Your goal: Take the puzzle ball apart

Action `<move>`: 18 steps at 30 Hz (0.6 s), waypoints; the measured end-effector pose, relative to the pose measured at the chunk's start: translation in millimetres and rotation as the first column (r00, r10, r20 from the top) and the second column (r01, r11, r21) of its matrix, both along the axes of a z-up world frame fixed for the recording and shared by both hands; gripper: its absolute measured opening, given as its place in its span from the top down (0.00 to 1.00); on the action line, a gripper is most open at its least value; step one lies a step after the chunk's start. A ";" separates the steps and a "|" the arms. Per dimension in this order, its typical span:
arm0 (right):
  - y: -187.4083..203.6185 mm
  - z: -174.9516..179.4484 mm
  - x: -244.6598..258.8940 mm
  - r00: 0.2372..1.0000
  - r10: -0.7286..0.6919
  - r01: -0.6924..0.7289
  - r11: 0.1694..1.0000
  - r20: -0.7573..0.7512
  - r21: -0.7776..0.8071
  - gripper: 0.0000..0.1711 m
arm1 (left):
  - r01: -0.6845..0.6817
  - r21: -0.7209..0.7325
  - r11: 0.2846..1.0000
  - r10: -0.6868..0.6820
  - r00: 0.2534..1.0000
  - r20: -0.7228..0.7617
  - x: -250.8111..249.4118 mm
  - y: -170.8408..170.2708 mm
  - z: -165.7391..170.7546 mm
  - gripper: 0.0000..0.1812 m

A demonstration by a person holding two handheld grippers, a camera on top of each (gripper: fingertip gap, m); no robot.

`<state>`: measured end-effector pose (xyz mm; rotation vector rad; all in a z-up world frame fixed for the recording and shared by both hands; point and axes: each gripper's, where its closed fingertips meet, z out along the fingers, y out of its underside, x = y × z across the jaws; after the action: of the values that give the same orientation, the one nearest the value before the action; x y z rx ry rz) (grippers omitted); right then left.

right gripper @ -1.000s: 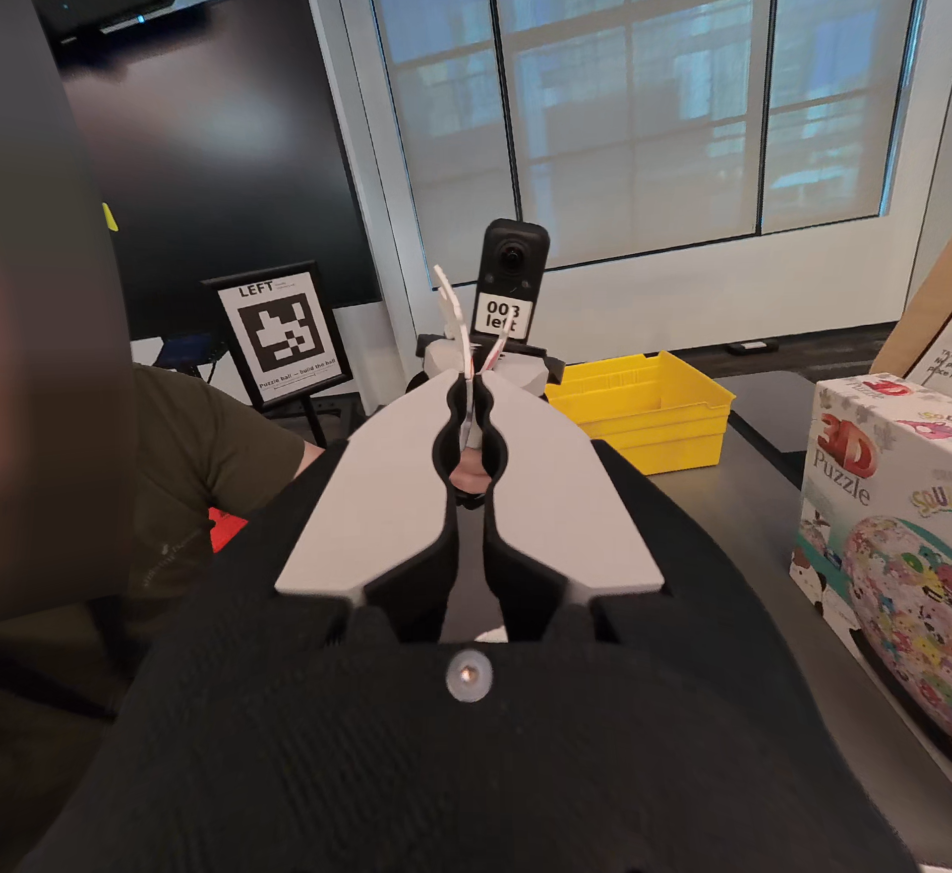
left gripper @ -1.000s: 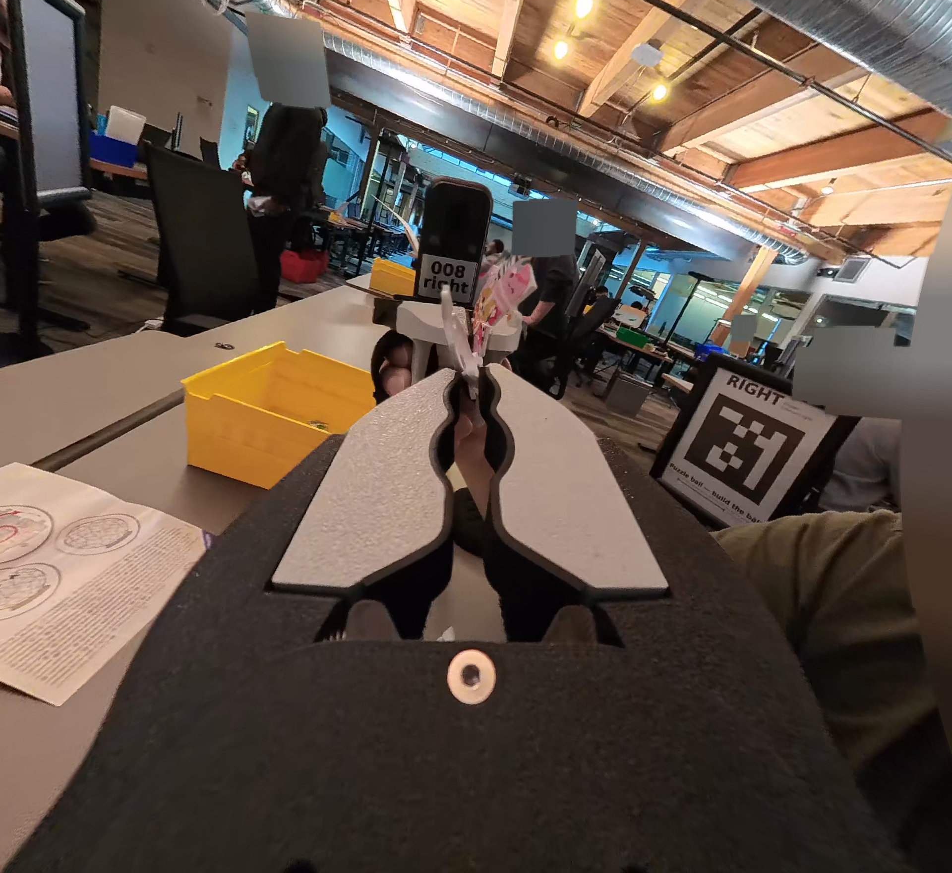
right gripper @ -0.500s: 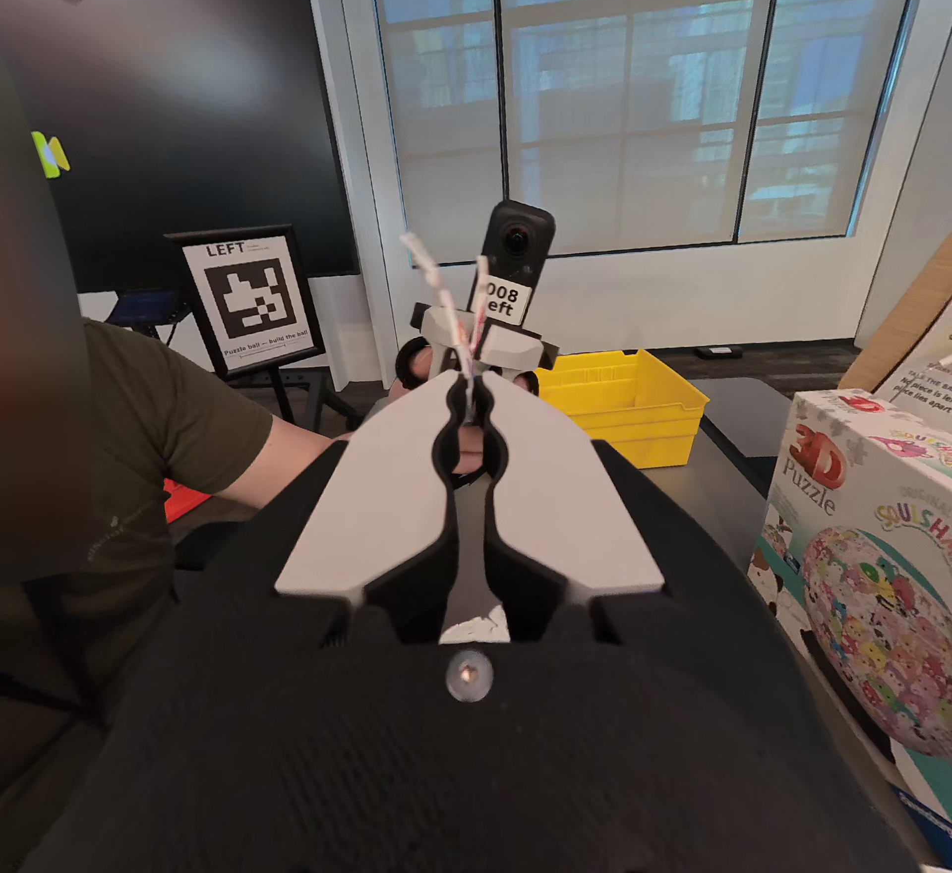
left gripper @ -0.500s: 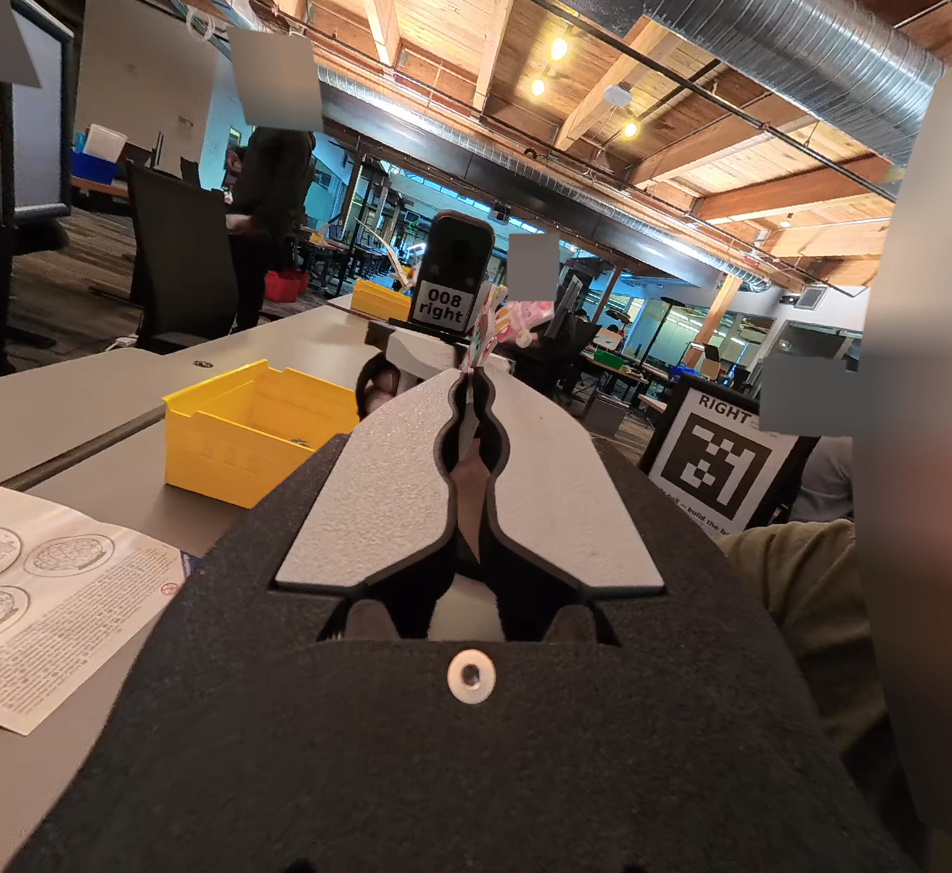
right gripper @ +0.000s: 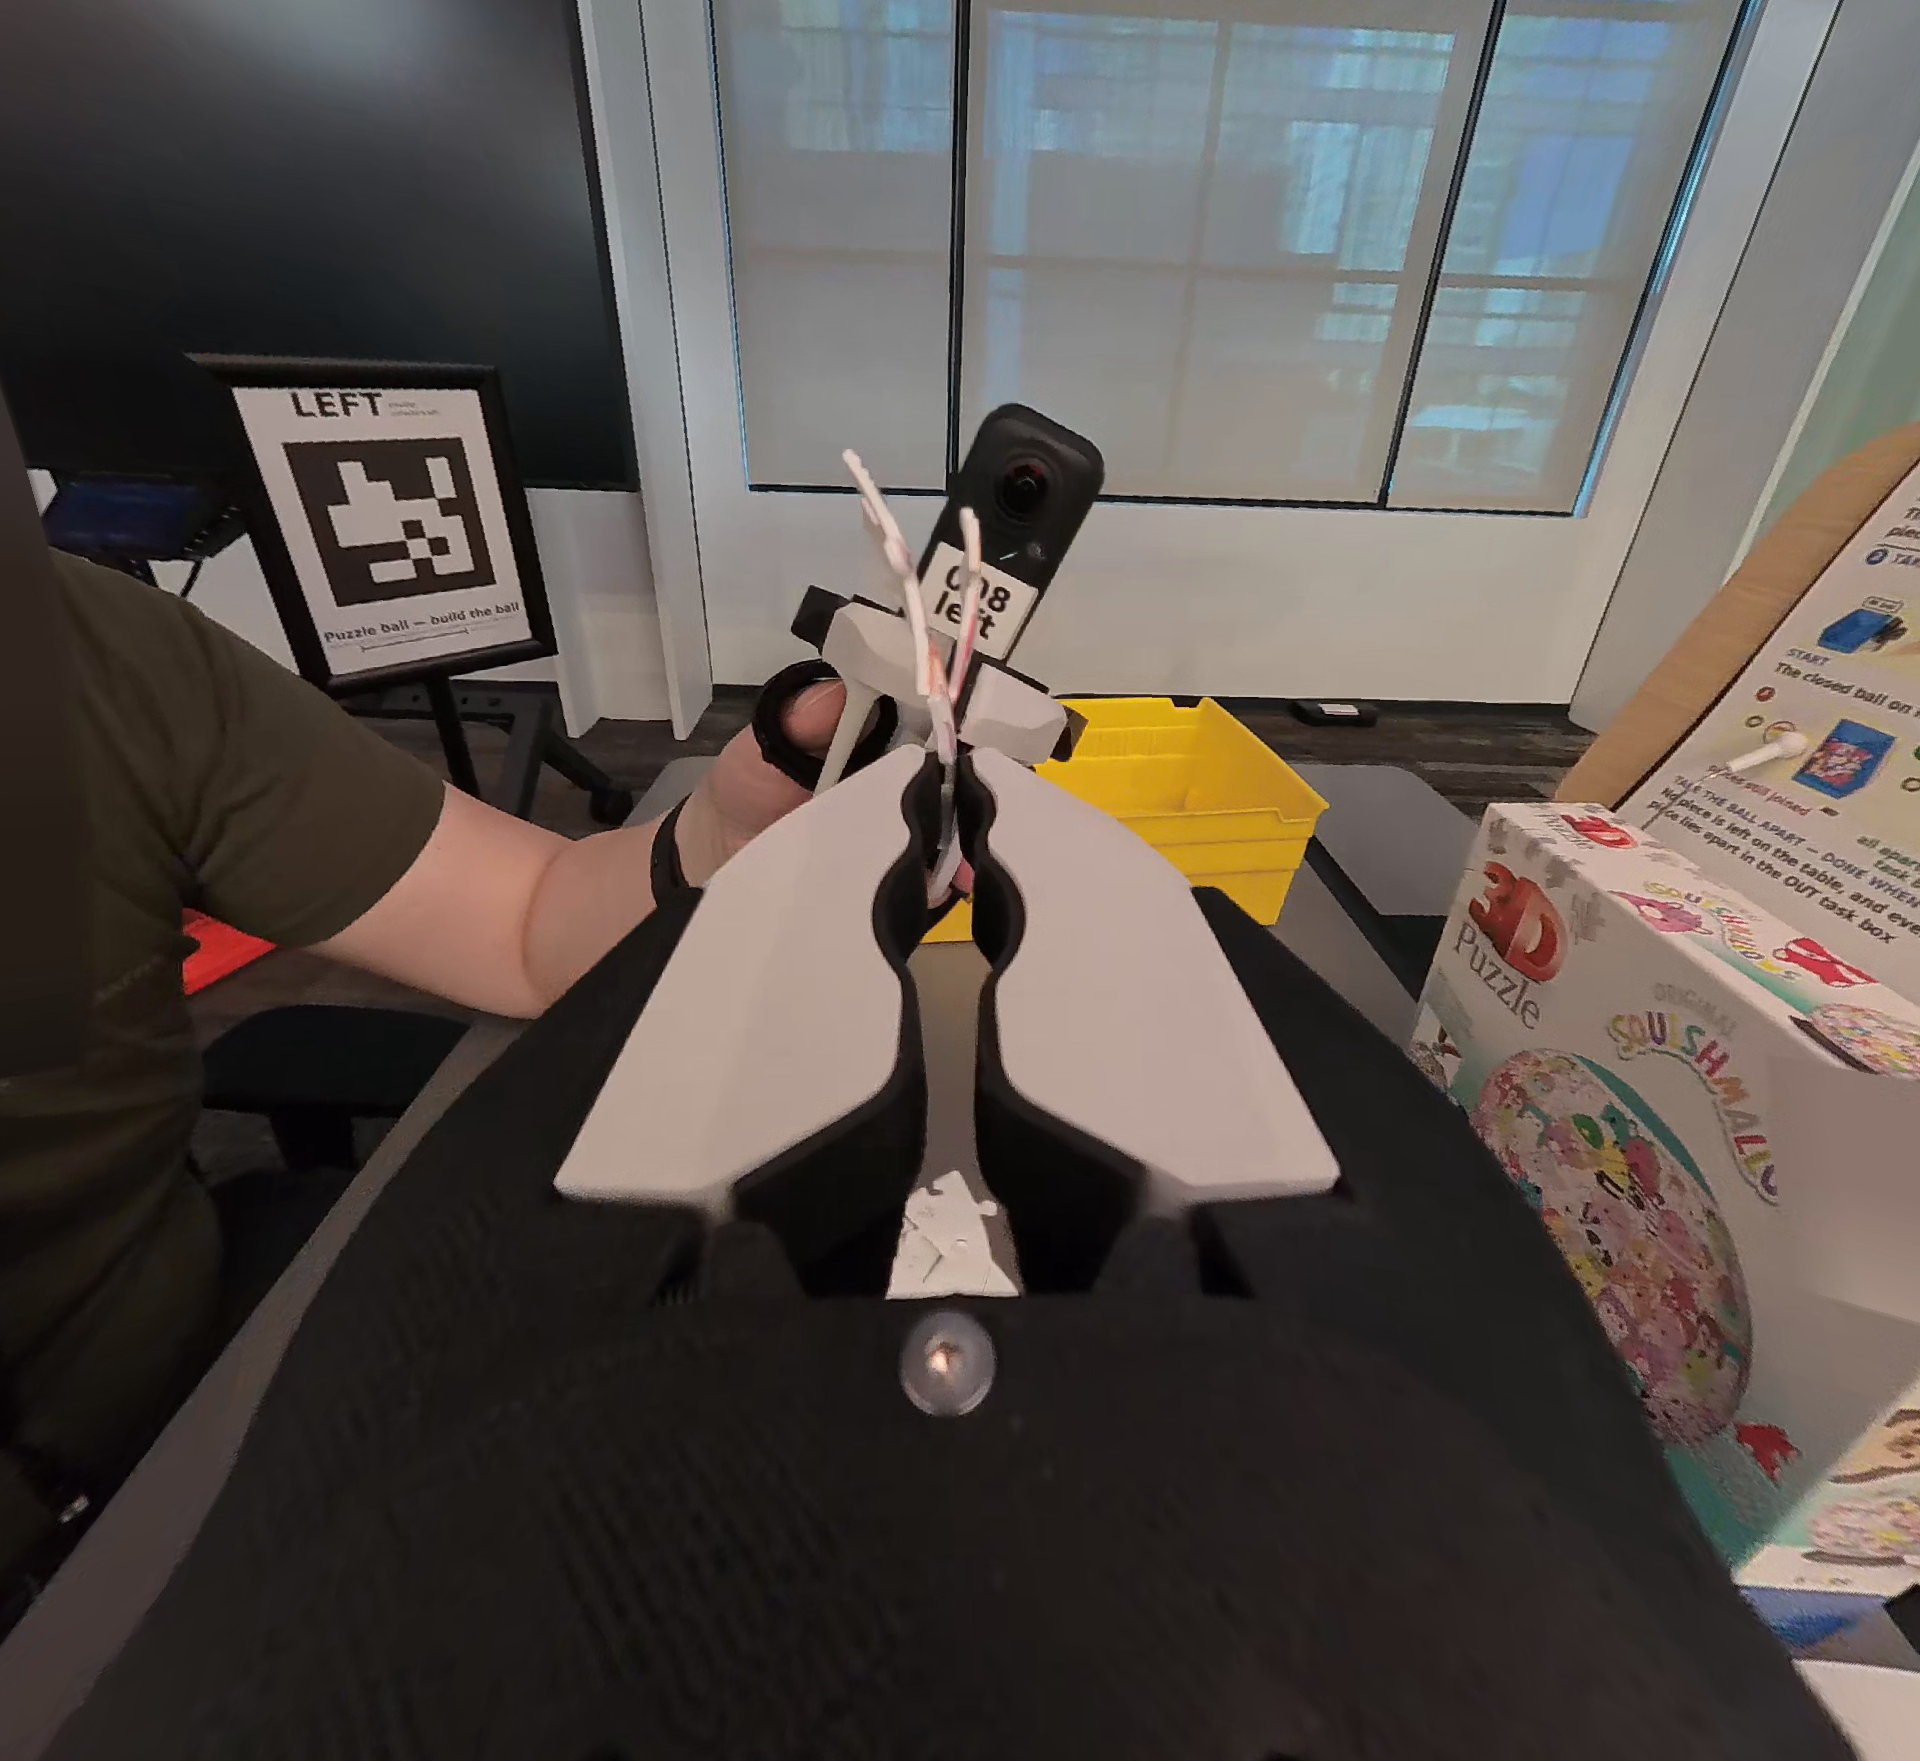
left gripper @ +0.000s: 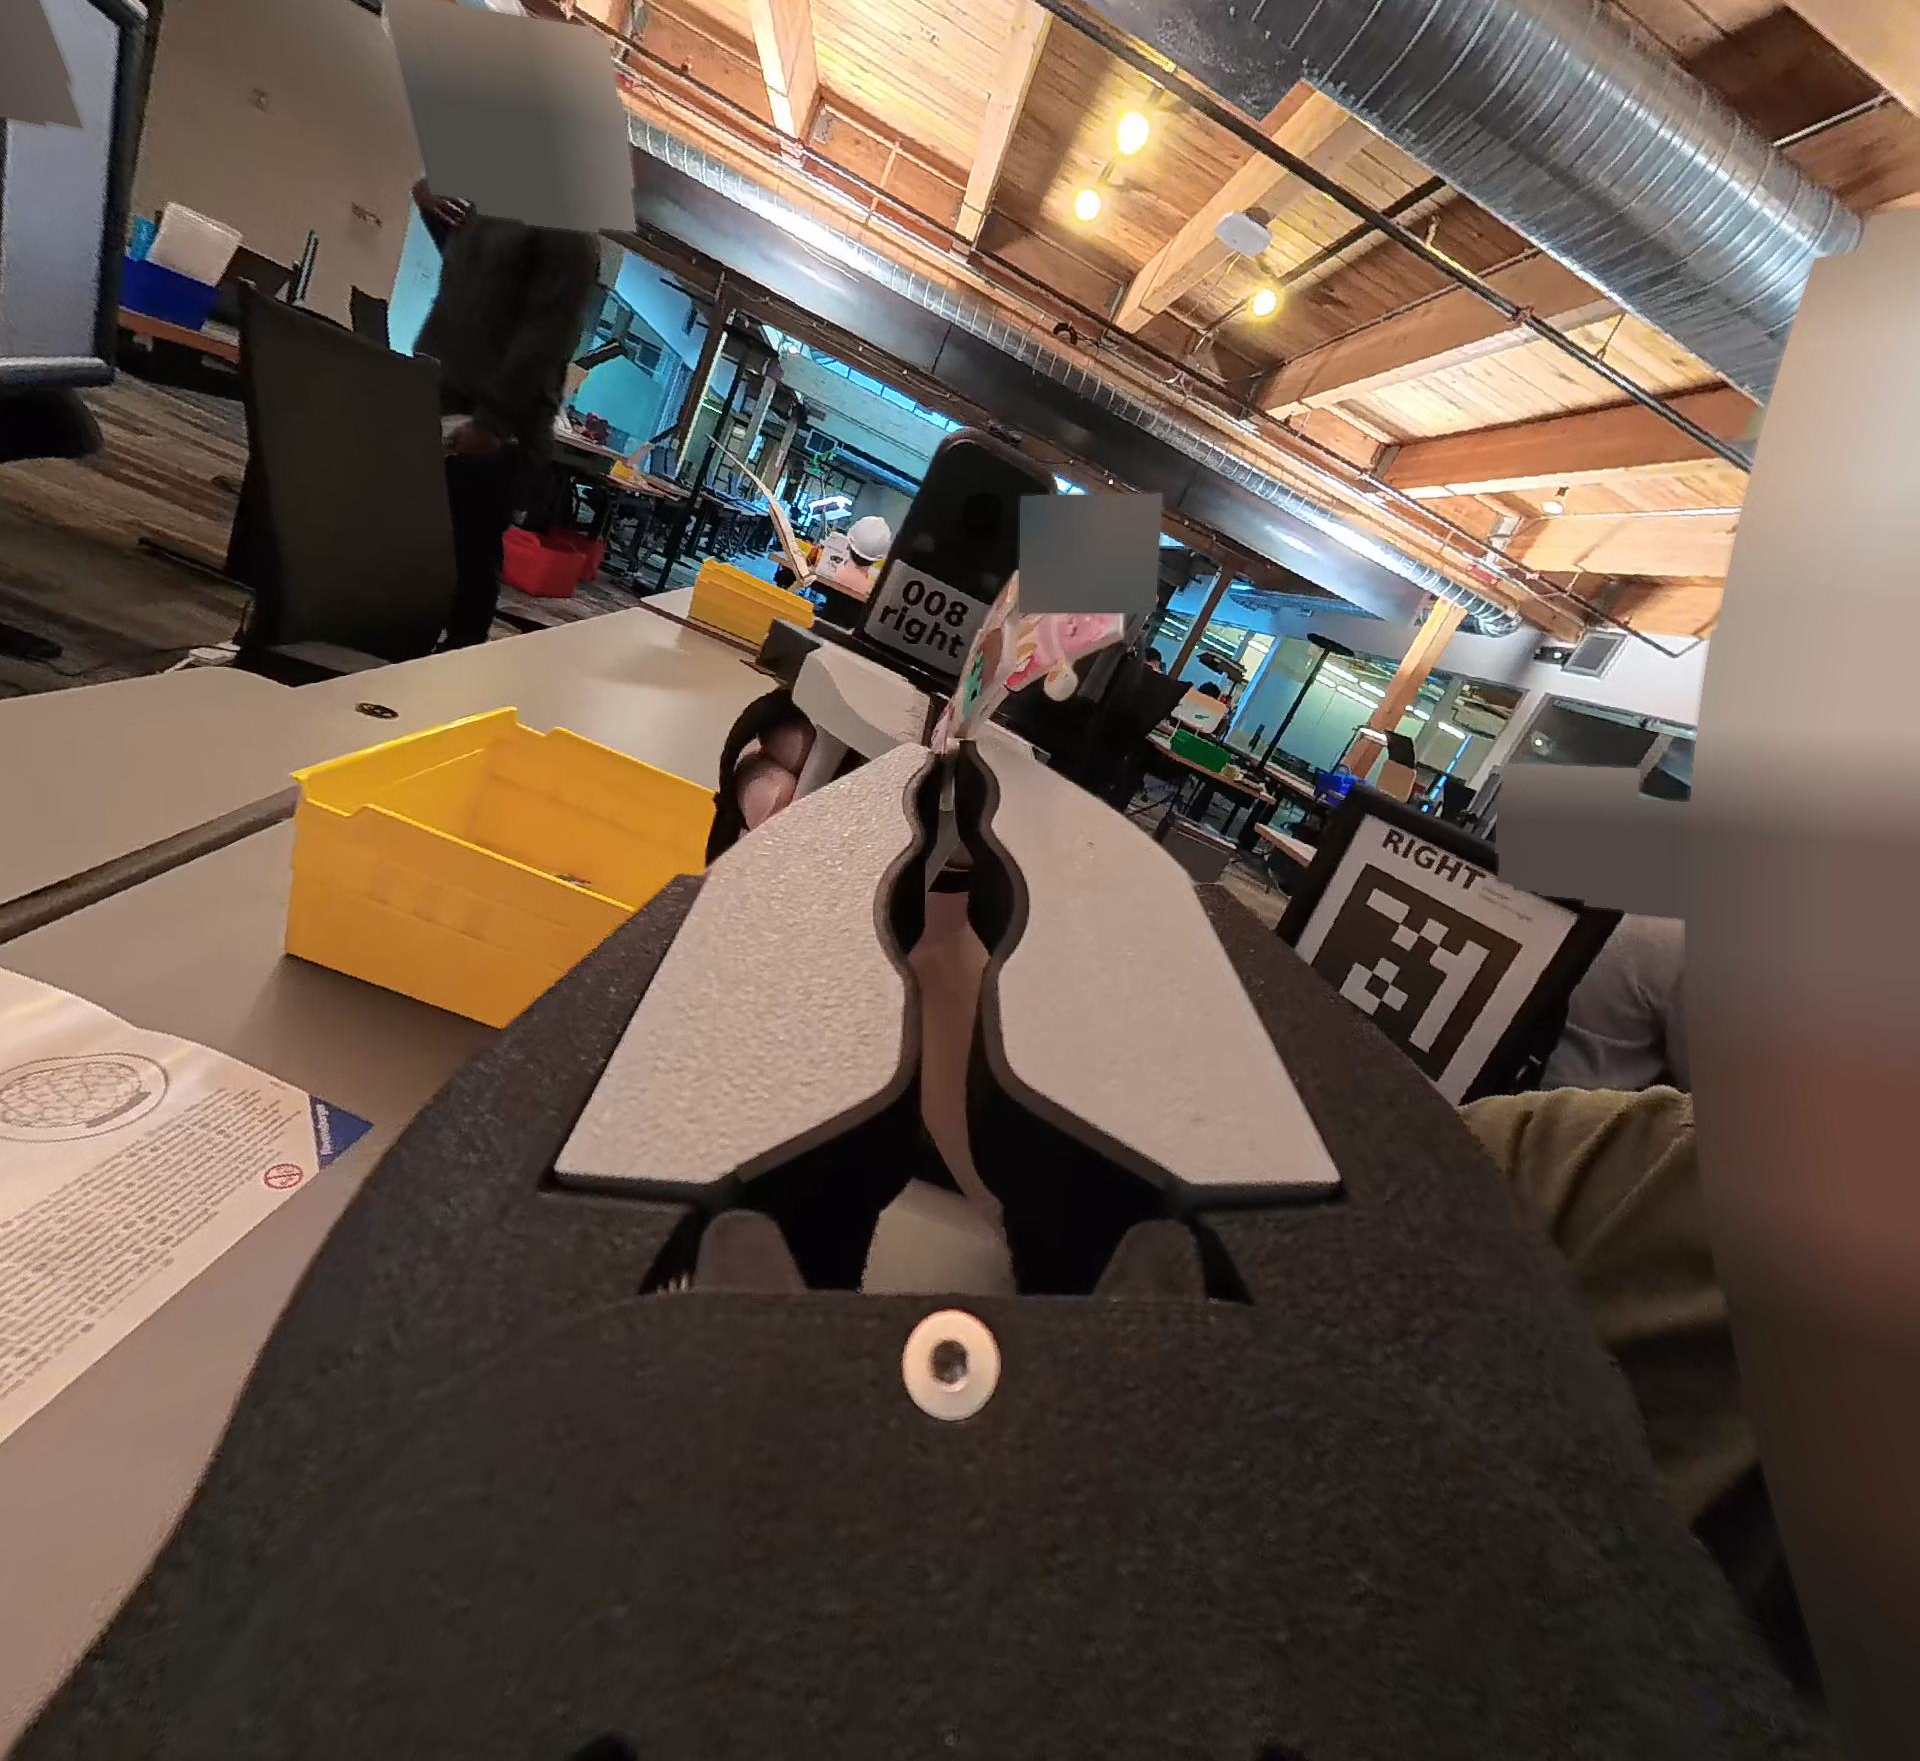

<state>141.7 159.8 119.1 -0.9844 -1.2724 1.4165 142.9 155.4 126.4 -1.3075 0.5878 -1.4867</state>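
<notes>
Here, left wrist view: the left gripper (left gripper: pixel 948 761) is pinched together on colourful puzzle pieces (left gripper: pixel 1023 651) fanning above its tips, facing the right gripper (left gripper: pixel 883 703); a yellow bin (left gripper: pixel 457 864) stands left. Right wrist view: the right gripper (right gripper: pixel 948 761) clamps the same pieces (right gripper: pixel 914 589), edge-on; the puzzle box (right gripper: pixel 1662 1088) appears only here.

My left gripper (left gripper: pixel 951 755) and right gripper (right gripper: pixel 948 761) meet tip to tip on the puzzle pieces (right gripper: pixel 935 662). A bin (left gripper: pixel 478 864) sits far left, a leaflet (left gripper: pixel 125 1171) near left.
</notes>
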 end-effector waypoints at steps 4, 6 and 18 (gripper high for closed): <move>-0.9 1.7 0.4 1.000 0.012 -0.012 1.000 -0.007 -0.019 0.98 | -0.022 0.010 1.000 0.022 0.999 0.025 -2.9 1.5 3.5 0.98; -1.2 1.4 -0.2 1.000 0.014 -0.014 1.000 -0.004 -0.025 0.98 | -0.017 0.015 1.000 0.017 1.000 0.025 -3.4 0.6 3.9 0.99; 6.3 -7.1 -0.5 0.988 -0.146 0.133 0.974 0.055 0.182 0.98 | 0.046 -0.158 0.986 -0.032 0.995 0.092 -5.2 9.3 -5.1 0.99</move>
<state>141.2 166.0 112.1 -0.9868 -1.3281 1.1493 137.7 164.7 121.3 -1.3504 0.4461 -1.6432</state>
